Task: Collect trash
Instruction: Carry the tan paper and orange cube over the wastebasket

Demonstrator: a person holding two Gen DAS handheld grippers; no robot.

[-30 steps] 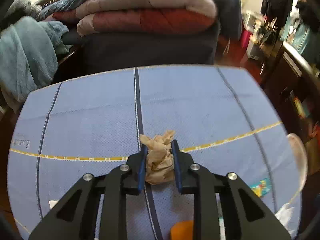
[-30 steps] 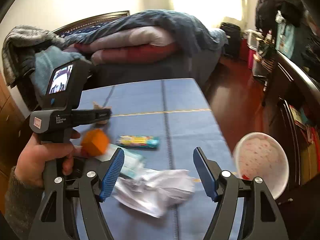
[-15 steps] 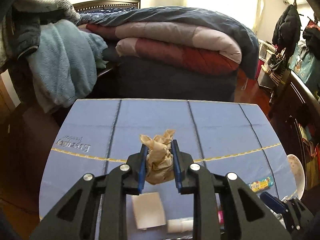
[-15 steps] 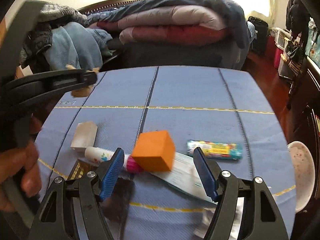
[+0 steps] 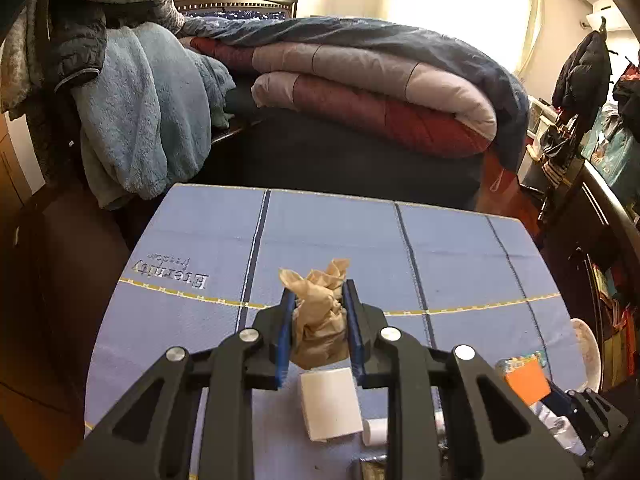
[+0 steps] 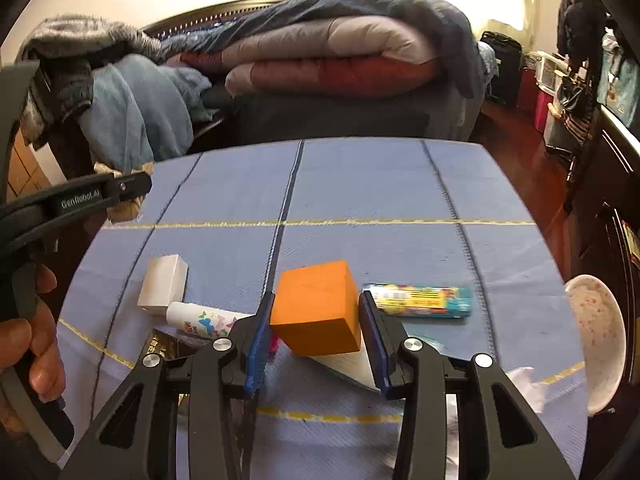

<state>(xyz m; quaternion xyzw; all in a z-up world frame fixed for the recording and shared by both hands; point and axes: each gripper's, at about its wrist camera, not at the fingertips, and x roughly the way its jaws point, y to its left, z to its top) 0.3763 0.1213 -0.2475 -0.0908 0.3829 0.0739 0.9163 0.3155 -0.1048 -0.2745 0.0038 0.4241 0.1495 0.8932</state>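
Note:
My left gripper (image 5: pixel 318 300) is shut on a crumpled brown paper wad (image 5: pixel 320 316) and holds it above the blue tablecloth (image 5: pixel 448 248). In the right wrist view the left gripper (image 6: pixel 132 188) shows at the left edge with the wad (image 6: pixel 124 210). My right gripper (image 6: pixel 318 308) has closed its jaws around an orange cube (image 6: pixel 318 312); the pads sit at its sides. A white crumpled wrapper (image 6: pixel 524 380) lies at the lower right.
On the cloth lie a white box (image 6: pixel 164 280), a small tube with butterflies (image 6: pixel 204 320), a colourful candy wrapper (image 6: pixel 420 300) and a paper sheet (image 6: pixel 348 364). A speckled bowl (image 6: pixel 596 340) sits at the right edge. A bed with folded quilts (image 5: pixel 360 92) stands behind.
The left gripper lifted the paper wad and pulled back. The right gripper swung left from the white wrapper to the orange cube and narrowed its jaws around it.

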